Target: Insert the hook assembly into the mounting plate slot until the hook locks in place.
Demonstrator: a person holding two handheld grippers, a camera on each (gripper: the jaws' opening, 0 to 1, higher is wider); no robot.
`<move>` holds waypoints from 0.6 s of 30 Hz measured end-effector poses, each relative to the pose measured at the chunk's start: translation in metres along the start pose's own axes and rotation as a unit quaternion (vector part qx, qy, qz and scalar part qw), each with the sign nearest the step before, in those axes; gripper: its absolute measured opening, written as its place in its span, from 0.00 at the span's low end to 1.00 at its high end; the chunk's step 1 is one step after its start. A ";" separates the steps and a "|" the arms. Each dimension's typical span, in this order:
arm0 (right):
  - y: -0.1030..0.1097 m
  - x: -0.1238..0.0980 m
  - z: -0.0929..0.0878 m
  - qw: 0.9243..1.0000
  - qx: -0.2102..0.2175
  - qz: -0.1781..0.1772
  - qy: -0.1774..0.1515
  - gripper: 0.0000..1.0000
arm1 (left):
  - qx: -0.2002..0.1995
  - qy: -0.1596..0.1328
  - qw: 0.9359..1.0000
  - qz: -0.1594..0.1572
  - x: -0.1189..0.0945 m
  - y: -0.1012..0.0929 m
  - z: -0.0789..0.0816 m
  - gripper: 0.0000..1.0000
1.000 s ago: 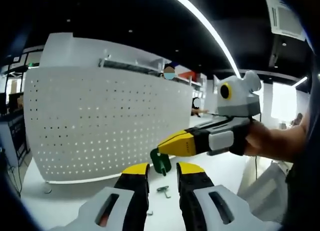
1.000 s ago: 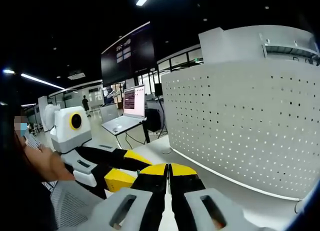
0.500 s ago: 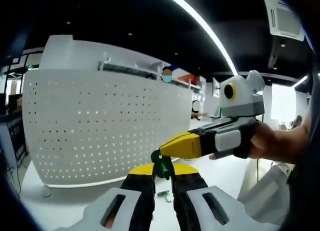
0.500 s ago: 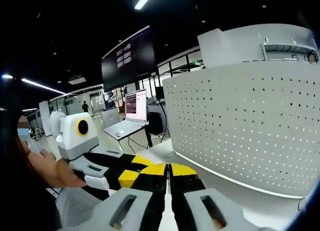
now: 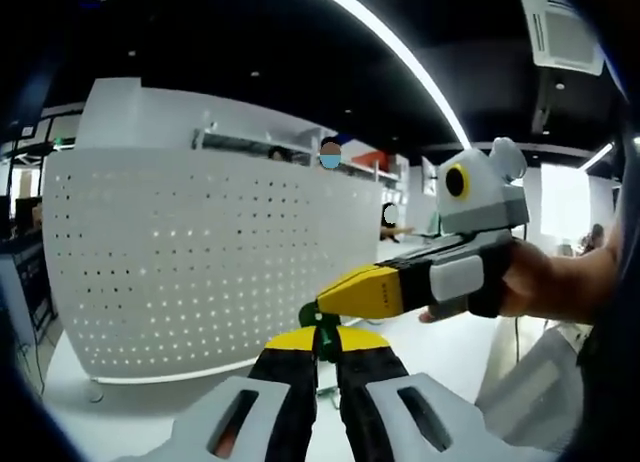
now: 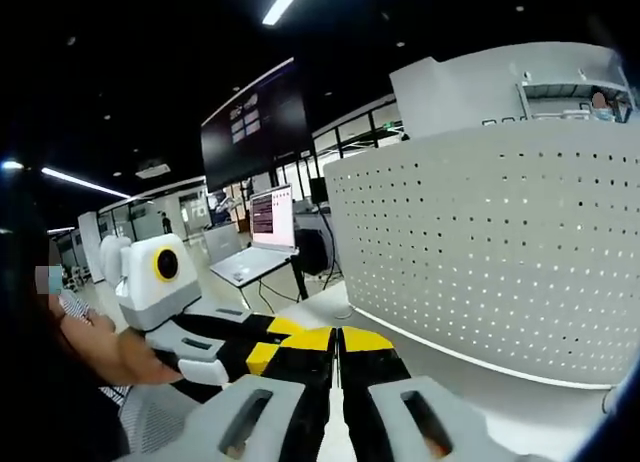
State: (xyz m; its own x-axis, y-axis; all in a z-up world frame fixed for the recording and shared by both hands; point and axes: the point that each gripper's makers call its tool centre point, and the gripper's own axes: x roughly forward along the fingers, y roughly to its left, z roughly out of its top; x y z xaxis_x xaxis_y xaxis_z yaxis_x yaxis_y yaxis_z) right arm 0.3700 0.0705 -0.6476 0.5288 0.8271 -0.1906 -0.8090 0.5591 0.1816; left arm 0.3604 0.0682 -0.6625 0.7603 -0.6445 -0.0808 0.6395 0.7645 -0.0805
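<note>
Where it gaped earlier, left hand-held gripper [image 5: 325, 344] now pinches green hook [image 5: 324, 323].

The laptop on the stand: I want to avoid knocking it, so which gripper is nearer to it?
Left. Seen from the right gripper view, the left gripper sits on the laptop's side; the right gripper sits beside it, toward the perforated panel.

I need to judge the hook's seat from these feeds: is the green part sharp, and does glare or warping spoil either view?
Left gripper view: small green plastic hook is soft and mostly hidden between the claws; ceiling strip glares; white perforated panel bows. Right gripper view: panel sharp, evenly lit, curved by the fisheye; background dark.
</note>
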 end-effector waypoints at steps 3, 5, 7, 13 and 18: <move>0.000 0.000 0.000 1.000 0.001 0.000 0.000 0.00 | 0.002 0.000 1.000 0.001 0.000 0.000 0.000 0.05; 0.000 0.000 0.000 1.000 0.002 0.000 0.001 0.00 | 0.005 0.001 1.000 0.002 0.000 0.000 0.000 0.05; 0.000 0.000 -0.001 1.000 0.008 0.001 0.000 0.00 | 0.004 -0.001 1.000 0.003 -0.001 0.001 0.000 0.04; 0.000 0.001 0.000 1.000 0.016 0.002 -0.003 0.00 | 0.006 -0.004 1.000 0.010 -0.001 0.003 0.001 0.03; -0.001 0.001 -0.001 1.000 0.017 0.002 -0.004 0.01 | 0.005 -0.003 1.000 0.011 0.000 0.004 0.001 0.03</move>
State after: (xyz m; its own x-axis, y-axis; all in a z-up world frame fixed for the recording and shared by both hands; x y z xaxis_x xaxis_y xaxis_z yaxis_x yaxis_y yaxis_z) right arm 0.3714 0.0709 -0.6485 0.5279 0.8297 -0.1812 -0.8019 0.5573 0.2155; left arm 0.3626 0.0713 -0.6619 0.7743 -0.6283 -0.0758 0.6246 0.7780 -0.0682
